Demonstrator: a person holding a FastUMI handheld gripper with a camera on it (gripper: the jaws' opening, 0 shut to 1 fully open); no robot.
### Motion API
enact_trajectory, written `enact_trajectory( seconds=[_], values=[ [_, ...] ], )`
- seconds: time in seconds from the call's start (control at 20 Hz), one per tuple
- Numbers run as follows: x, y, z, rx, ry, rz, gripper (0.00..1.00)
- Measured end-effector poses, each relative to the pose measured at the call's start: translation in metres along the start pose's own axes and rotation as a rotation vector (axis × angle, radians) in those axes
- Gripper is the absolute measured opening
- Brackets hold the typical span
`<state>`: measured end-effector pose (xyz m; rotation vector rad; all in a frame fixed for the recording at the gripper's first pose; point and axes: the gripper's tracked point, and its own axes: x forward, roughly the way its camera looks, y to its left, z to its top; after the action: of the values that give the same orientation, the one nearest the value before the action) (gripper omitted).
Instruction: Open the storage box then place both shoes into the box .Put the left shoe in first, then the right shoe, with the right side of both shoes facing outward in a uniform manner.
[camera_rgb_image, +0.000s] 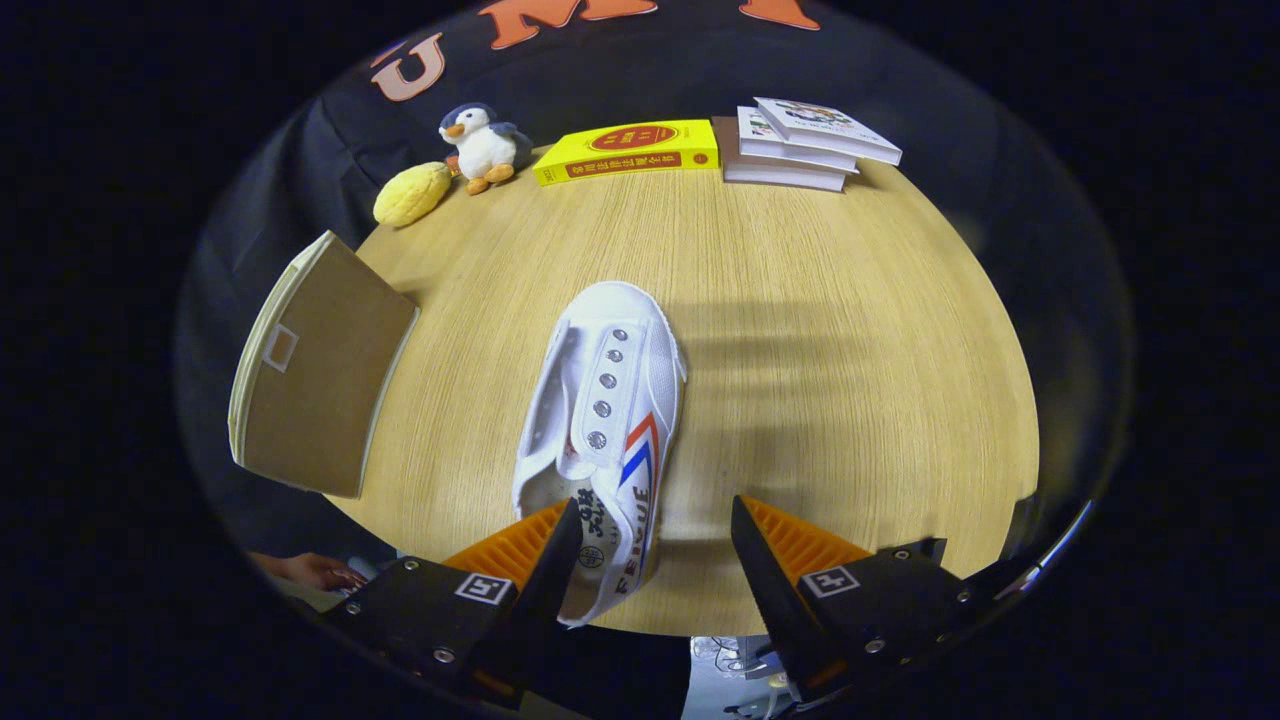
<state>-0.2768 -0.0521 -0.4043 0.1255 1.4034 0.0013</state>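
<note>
A white canvas shoe (605, 430) with metal eyelets and red-and-blue side stripes lies on the wooden tabletop (820, 330), toe pointing away and heel between the spread fingers of the tool (655, 525), while a brown storage box (315, 365) stands open beyond its left side.

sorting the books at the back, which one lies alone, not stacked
The yellow book, flat beside the penguin toy. The other books are stacked. The tongs are open around the shoe's heel.
</note>
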Motion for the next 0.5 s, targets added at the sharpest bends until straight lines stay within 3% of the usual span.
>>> enact_trajectory(
  seconds=[0.2,0.35,0.5],
  values=[
    [0.019,-0.01,-0.002,0.017,0.006,-0.026,0.84],
    [0.026,-0.004,-0.005,0.061,0.014,0.004,0.76],
    [0.029,0.006,-0.006,0.147,0.032,0.07,0.55]
  ],
)
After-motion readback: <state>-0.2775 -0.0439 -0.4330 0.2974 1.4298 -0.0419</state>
